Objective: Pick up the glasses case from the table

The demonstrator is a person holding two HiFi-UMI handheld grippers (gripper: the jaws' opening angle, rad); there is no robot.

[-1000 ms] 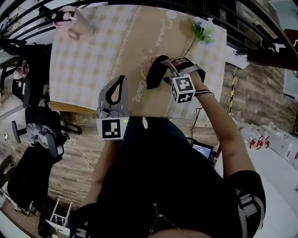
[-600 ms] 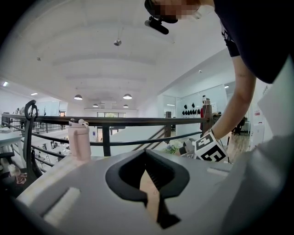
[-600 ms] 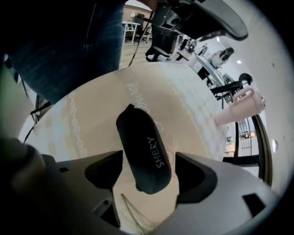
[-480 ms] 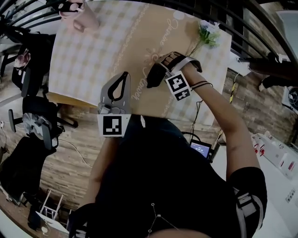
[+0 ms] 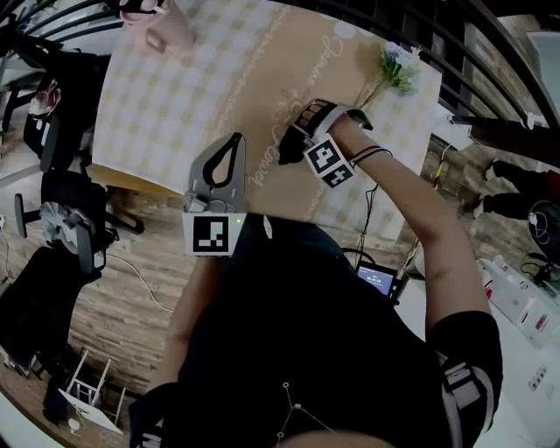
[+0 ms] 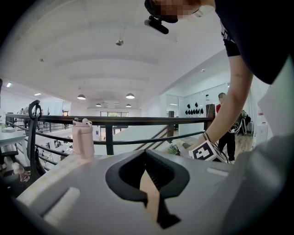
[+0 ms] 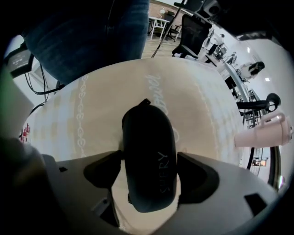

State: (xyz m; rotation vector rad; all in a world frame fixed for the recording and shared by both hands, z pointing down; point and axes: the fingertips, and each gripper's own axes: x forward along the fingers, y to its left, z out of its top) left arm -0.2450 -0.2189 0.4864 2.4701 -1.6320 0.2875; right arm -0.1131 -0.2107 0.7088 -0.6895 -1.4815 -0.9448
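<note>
The black glasses case (image 7: 147, 133) lies on the checked tablecloth (image 5: 175, 105), its long axis running between the jaws of my right gripper (image 7: 149, 159). That gripper points straight down over the case (image 5: 285, 149); its jaws have just been opening and now stand wide, one on each side of the case, without pressing it. In the head view the right gripper (image 5: 302, 131) covers the case's right end. My left gripper (image 5: 229, 153) hovers at the table's near edge, shut and empty, its tips meeting (image 6: 148, 158).
A pink bottle (image 5: 162, 26) stands at the table's far left corner. A small bunch of flowers (image 5: 394, 66) lies at the far right. A dark railing (image 6: 138, 120) runs behind the table. Office chairs (image 5: 61, 201) stand on the left.
The right gripper has rolled its wrist and sunk lower over the case, so the case now lies between its jaws. The left gripper has stayed where it was.
</note>
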